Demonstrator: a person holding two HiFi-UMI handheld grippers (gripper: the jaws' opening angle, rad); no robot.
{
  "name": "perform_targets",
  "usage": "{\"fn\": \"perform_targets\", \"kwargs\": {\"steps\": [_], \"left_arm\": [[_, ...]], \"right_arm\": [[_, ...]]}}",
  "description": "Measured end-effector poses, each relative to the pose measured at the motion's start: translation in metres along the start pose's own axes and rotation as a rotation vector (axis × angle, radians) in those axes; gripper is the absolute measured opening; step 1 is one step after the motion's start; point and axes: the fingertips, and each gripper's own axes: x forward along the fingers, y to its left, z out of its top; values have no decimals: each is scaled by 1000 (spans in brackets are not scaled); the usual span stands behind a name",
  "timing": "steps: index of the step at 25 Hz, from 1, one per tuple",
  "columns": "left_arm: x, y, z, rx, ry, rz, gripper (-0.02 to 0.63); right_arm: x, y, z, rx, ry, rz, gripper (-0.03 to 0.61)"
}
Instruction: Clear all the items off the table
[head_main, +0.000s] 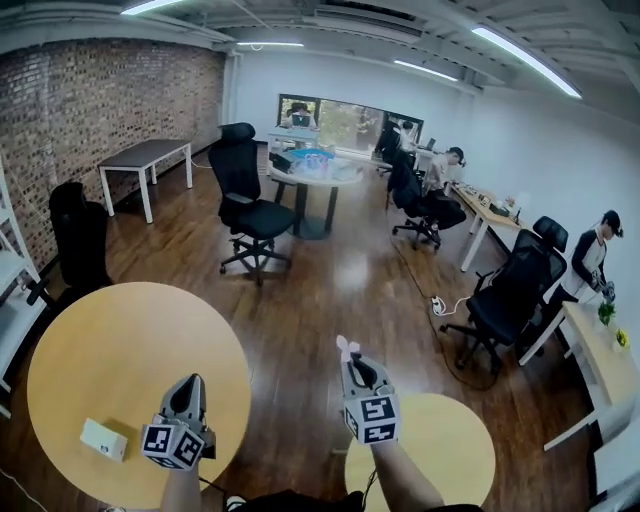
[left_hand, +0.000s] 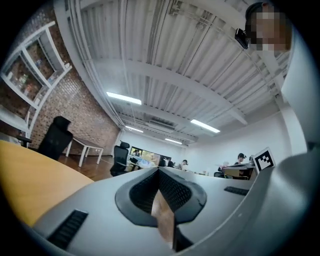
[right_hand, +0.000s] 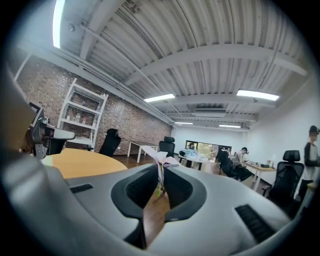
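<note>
In the head view my right gripper is held over the wooden floor, between two round tables. It is shut on a thin white scrap of wrapper. In the right gripper view that scrap sticks up from the closed jaws, with a bit of green below it. My left gripper hovers over the right edge of the large round wooden table. Its jaws meet at the tips with nothing between them. A small white box lies on that table to the left of the left gripper.
A smaller round table lies low at the right. Black office chairs stand on the floor, and a power strip with its cable lies there too. White shelving is at the left edge. People sit at desks on the right.
</note>
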Motion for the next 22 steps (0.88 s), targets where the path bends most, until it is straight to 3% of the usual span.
{"fn": "perform_targets", "kwargs": {"steps": [10,14,17,22], "left_arm": [[-116,148,74,102,-73,304,-9],[-185,184,93,145,-102,510,-9],[-218,202,103,153,-132,620,-9],[-232,199,98,183,-146,705,-9]], "right_arm": [[113,226,44,-40,-27,382,34],[136,314,53,-43,-25,568,34],[154,352,59,-28,-26,646,34],[178,391,38,-53,12,764,34]]}}
